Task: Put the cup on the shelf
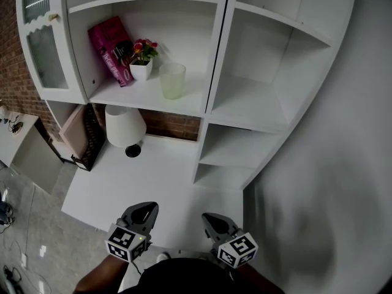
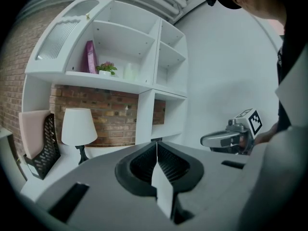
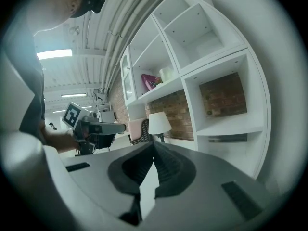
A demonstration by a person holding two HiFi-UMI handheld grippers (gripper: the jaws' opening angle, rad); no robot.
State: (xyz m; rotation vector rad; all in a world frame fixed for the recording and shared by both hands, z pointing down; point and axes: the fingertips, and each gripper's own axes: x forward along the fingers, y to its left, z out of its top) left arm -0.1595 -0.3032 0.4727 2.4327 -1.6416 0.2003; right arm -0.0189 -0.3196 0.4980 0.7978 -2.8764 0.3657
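Note:
A pale translucent cup (image 1: 172, 80) stands upright on the white shelf board (image 1: 128, 97), right of a small potted plant (image 1: 142, 60); it also shows small in the left gripper view as the cup (image 2: 129, 71) and in the right gripper view as the cup (image 3: 166, 74). My left gripper (image 1: 147, 209) is low over the near edge of the white desk (image 1: 153, 182), far from the cup, jaws shut with nothing between them (image 2: 157, 150). My right gripper (image 1: 210, 219) hangs beside it, also shut and empty (image 3: 153, 150).
A pink book (image 1: 112, 49) leans at the shelf's left. A white lamp (image 1: 124, 127) stands on the desk under the shelf. A black mesh rack (image 1: 92, 138) with a pink cushion sits left of the desk. The right shelf compartments (image 1: 257, 97) are bare. Brick wall lies behind.

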